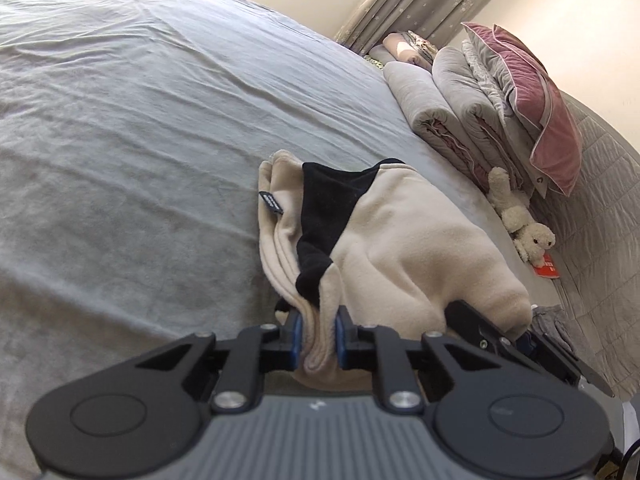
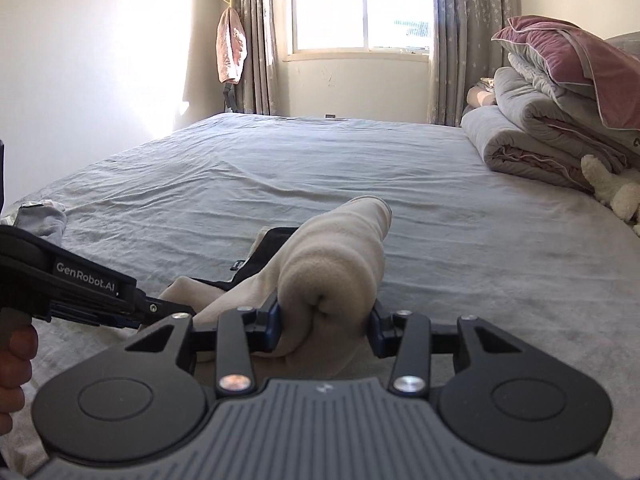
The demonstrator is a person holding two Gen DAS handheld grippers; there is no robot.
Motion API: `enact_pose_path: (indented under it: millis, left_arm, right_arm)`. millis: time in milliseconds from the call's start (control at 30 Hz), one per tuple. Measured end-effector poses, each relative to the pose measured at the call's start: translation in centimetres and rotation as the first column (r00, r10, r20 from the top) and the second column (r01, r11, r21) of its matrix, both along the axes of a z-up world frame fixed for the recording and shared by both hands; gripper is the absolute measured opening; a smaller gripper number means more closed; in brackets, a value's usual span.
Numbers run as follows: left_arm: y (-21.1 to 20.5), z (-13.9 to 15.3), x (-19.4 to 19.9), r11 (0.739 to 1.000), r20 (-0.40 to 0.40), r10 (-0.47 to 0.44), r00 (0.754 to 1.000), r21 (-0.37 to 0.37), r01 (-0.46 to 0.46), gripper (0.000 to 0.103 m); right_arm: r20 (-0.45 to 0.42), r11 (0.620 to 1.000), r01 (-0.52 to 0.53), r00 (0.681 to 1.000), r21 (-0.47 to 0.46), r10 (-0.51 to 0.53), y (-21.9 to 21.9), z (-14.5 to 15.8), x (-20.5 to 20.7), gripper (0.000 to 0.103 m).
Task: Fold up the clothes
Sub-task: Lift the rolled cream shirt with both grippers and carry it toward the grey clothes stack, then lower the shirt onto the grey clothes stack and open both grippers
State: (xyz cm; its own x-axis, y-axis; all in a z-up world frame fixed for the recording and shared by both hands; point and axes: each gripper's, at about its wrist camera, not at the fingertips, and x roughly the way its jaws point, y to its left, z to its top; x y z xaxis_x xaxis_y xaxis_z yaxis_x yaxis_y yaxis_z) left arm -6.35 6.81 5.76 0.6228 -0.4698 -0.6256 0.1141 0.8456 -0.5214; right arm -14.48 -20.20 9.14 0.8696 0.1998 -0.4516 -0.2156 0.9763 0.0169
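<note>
My left hand-held gripper (image 1: 318, 336) is nipped down narrow on a thin folded edge of the cream fleece garment (image 1: 400, 240), blue pads pressing the layers from both sides. My right hand-held gripper (image 2: 326, 320) sits at a middling width, clamped around a thick rolled bundle of the same garment, the roll filling the gap between the pads. The garment lies bunched on the grey bed sheet (image 1: 140, 140), near the edge closest to me; a black panel (image 1: 332, 204) shows across its upper part, with a small dark label (image 1: 271, 203) on the left seam. Right wrist view: the left tool's arm comes in from the left, fingers of the hand (image 2: 14, 364) wrapped on its handle, its tip reaching the garment's low left side. To the right, well apart from the garment: folded grey quilts (image 1: 448, 112) stacked, a pink pillow (image 1: 536, 104) on top, a white plush toy (image 1: 520, 216) leaning at their base. Window (image 2: 360, 4) and curtains (image 2: 456, 40) beyond the far side of the bed.
</note>
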Motion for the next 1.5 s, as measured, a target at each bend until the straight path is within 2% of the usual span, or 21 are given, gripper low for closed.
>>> enact_pose_path:
  millis: [200,367,433,600,667,767,833,900,967,1033,1100,1167,1233,1300,1433,1500]
  left_arm:
    - [-3.5,1.2,0.1,0.999,0.066,-0.019,0.998,-0.04,0.022,0.015]
    - [-7.7,2.2,1.3,0.994,0.087,-0.034,0.996,-0.101,0.043,0.015]
    - [-10.1,3.0,1.7,0.993,0.107,-0.047,0.993,-0.101,0.058,0.015]
    - [-18.3,6.1,4.2,0.989,0.107,-0.117,0.987,-0.081,0.126,0.015]
    - [-22.0,7.5,4.8,0.982,0.119,-0.144,0.982,-0.108,0.157,0.015]
    - [-27.5,9.6,5.8,0.968,0.138,-0.182,0.973,-0.148,0.202,0.015]
    - [-32.1,11.0,4.8,0.955,0.179,-0.221,0.959,-0.158,0.25,0.015]
    - [-36.5,11.7,3.5,0.938,0.205,-0.273,0.94,-0.158,0.307,0.016]
    - [-41.9,11.2,1.6,0.911,0.208,-0.356,0.911,-0.141,0.388,0.016]
    - [-46.7,9.1,-0.1,0.892,0.185,-0.42,0.889,-0.096,0.441,0.016]
    - [-50.9,5.6,-1.8,0.876,0.09,-0.479,0.873,-0.022,0.483,0.016]
    - [-54.4,1.6,-3.5,0.853,-0.028,-0.519,0.854,0.034,0.52,0.017]
    - [-55.2,0.7,-5.4,0.847,0.031,-0.531,0.847,0.065,0.528,0.019]
    - [-55.2,1.5,-6.4,0.842,0.077,-0.537,0.84,0.108,0.529,0.019]
    - [-54.2,2.2,-6.1,0.844,0.033,-0.531,0.846,0.102,0.526,0.022]
    - [-53.6,2.3,-6.2,0.84,0.013,-0.534,0.845,0.117,0.529,0.022]
  right_arm:
    - [0.126,0.993,0.036,0.992,-0.114,-0.021,-1.9,1.4,-0.2,0.043]
    - [0.134,0.996,0.068,0.989,-0.056,-0.06,-6.7,3.4,0.8,0.042]
    - [0.124,0.997,0.078,0.989,-0.023,-0.075,-9.0,4.4,1.5,0.041]
    - [0.088,0.993,0.101,0.991,0.055,-0.106,-17.4,7.6,4.6,0.041]
    - [0.053,0.99,0.107,0.992,0.089,-0.112,-21.5,8.9,5.9,0.041]
    - [0.064,0.983,0.14,0.987,0.115,-0.148,-27.7,11.4,5.3,0.041]
    - [0.07,0.978,0.161,0.983,0.133,-0.172,-31.8,13.1,4.9,0.041]
    - [0.11,0.967,0.203,0.969,0.151,-0.221,-35.8,13.8,2.2,0.041]
    - [0.11,0.946,0.263,0.952,0.19,-0.287,-39.9,13.0,-0.2,0.041]
    - [0.059,0.914,0.331,0.934,0.235,-0.354,-43.6,10.3,-2.9,0.042]
    - [-0.054,0.878,0.405,0.913,0.256,-0.405,-46.8,5.9,-5.3,0.044]
    - [-0.204,0.829,0.507,0.86,0.236,-0.468,-49.3,1.1,-7.2,0.047]
    - [-0.163,0.79,0.522,0.852,0.32,-0.497,-50.4,-1.0,-10.2,0.057]
    - [-0.13,0.766,0.54,0.838,0.35,-0.531,-50.8,-0.6,-11.6,0.078]
    - [-0.105,0.757,0.549,0.828,0.354,-0.551,-50.3,0.5,-12.0,0.079]
    - [-0.099,0.749,0.572,0.812,0.335,-0.575,-50.0,1.0,-12.3,0.079]
